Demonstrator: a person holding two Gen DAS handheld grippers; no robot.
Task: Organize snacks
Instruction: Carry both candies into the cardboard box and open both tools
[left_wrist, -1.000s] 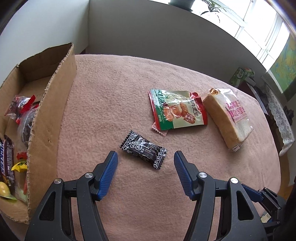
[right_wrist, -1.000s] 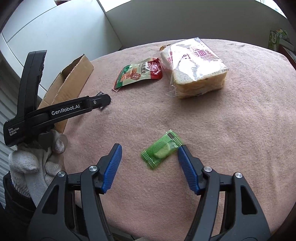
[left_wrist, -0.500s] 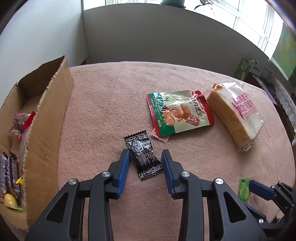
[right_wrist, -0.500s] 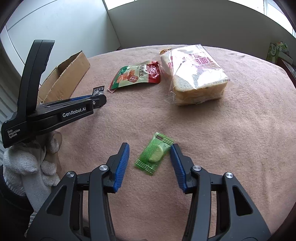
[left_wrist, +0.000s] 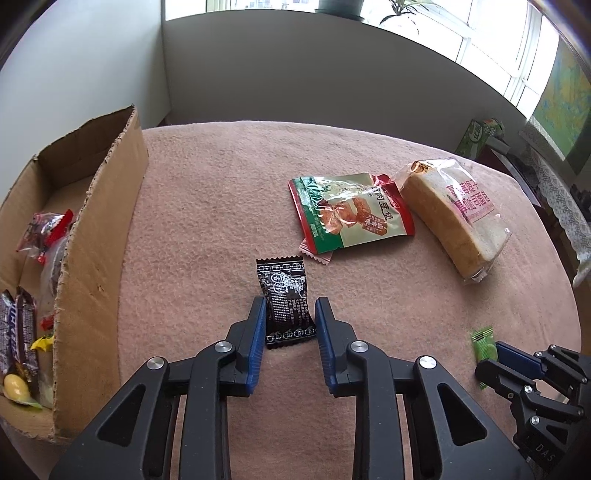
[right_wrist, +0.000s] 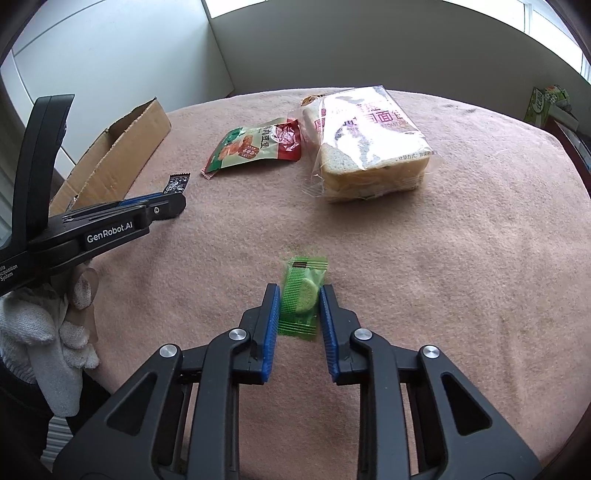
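A black candy packet (left_wrist: 284, 291) lies on the pink cloth between the blue pads of my left gripper (left_wrist: 290, 306). The jaws are closing and both pads touch the packet's sides. A green candy packet (right_wrist: 304, 269) sits between the pads of my right gripper (right_wrist: 299, 295), whose jaws are also closing with the pads against it. In the right wrist view the left gripper (right_wrist: 173, 203) shows at the left, with the black packet (right_wrist: 178, 183) sticking out past its tip. The left wrist view shows the right gripper (left_wrist: 495, 354) on the green packet (left_wrist: 483, 341).
An open cardboard box (left_wrist: 99, 236) with several snacks inside stands at the left edge of the table. A green and red snack bag (left_wrist: 351, 214) and a wrapped loaf of sliced bread (left_wrist: 454, 210) lie farther back. A white-gloved hand (right_wrist: 44, 332) holds the left gripper.
Both grippers have closed from wide open onto their packets. The black packet turned to point along the left fingers; the green packet turned upright between the right fingers.
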